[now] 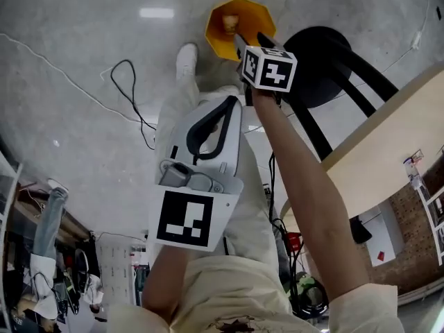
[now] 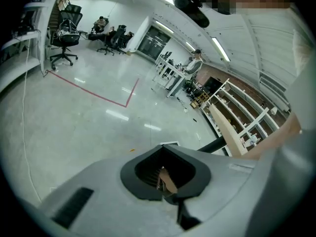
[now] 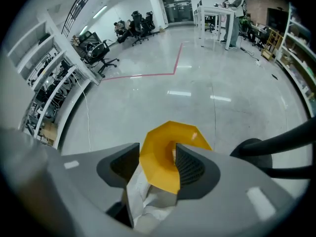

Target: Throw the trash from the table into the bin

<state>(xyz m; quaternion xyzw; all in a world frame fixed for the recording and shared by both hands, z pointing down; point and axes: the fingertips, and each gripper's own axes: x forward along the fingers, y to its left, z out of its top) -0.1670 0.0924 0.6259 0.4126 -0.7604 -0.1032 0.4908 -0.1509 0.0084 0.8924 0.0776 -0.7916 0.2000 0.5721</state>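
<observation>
Yellow bin [image 1: 216,40] on the floor already holds a tan piece [image 1: 229,23] (trash, I judge). Above it hangs the right gripper [image 3: 157,157], fingers apart, nothing pinched. The left gripper [image 2: 165,174] looks closed on a brown scrap [image 2: 169,180], not yet dropped in; most of the table [image 1: 388,144] lies out of view.

- bin [image 1: 216,37]: yellow-orange
- cubes [image 1: 269,68]: white with black square markers
- chair [image 1: 316,54]: black
- table [image 1: 388,137]: pale beige
- floor [image 1: 83,54]: glossy grey, with a thin red line [image 3: 148,75]
- trousers [image 1: 243,207] and shoe [image 1: 186,60]: white
</observation>
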